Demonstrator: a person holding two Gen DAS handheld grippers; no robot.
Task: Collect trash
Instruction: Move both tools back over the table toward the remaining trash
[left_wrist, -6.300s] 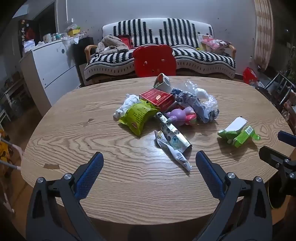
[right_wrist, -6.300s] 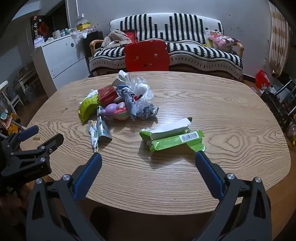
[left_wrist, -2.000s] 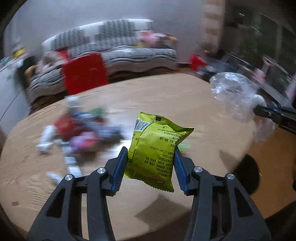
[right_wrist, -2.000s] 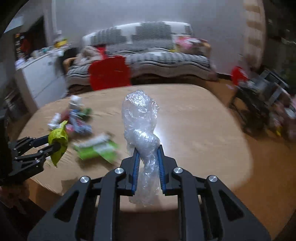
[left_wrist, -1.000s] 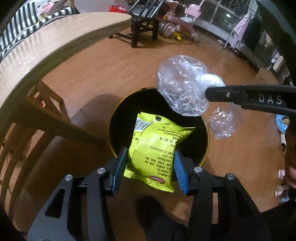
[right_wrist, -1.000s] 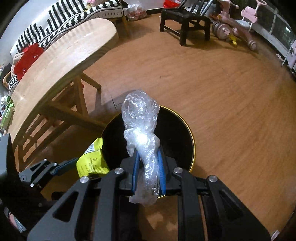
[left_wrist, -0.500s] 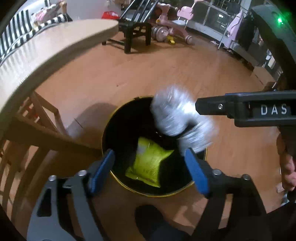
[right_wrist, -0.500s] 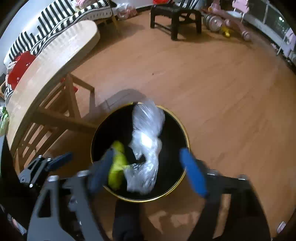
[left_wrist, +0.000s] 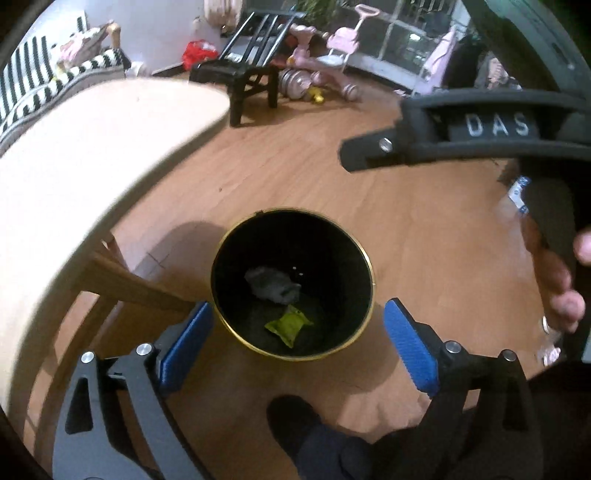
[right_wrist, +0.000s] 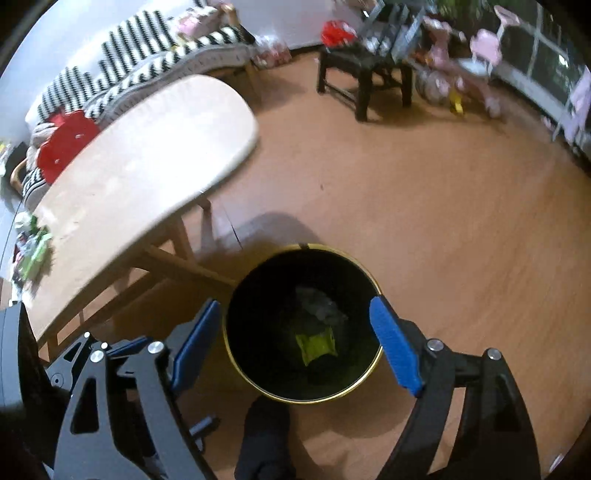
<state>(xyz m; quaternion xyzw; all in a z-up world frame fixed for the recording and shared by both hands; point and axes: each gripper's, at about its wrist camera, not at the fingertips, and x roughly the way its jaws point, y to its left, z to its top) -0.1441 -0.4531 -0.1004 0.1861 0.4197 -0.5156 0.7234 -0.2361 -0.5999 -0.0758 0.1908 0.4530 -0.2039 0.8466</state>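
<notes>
Both tongs standing open and empty over the bin; two pieces of trash lying inside.

I am looking down into the bin (left_wrist: 364, 254), a round black tub with a thin gold rim, sitting on the smooth wood floor (left_wrist: 424, 229) beside the table (left_wrist: 92, 147). The green packet (left_wrist: 288, 325) is lying flat on its bottom, and the crumpled clear wrap (left_wrist: 273, 284) is resting just beside it, towards the far wall. My left gripper (left_wrist: 295, 347) is pointing steeply down at the bin, its jaws having just been opening, nothing between the ribbed blue pads. My right gripper (right_wrist: 295, 343) is doing likewise, tilted down, jaws just spread wide and bare. More litter (right_wrist: 31, 243) is sitting at the table's far end. A hand (left_wrist: 554, 280) is gripping the right tool's handle.
</notes>
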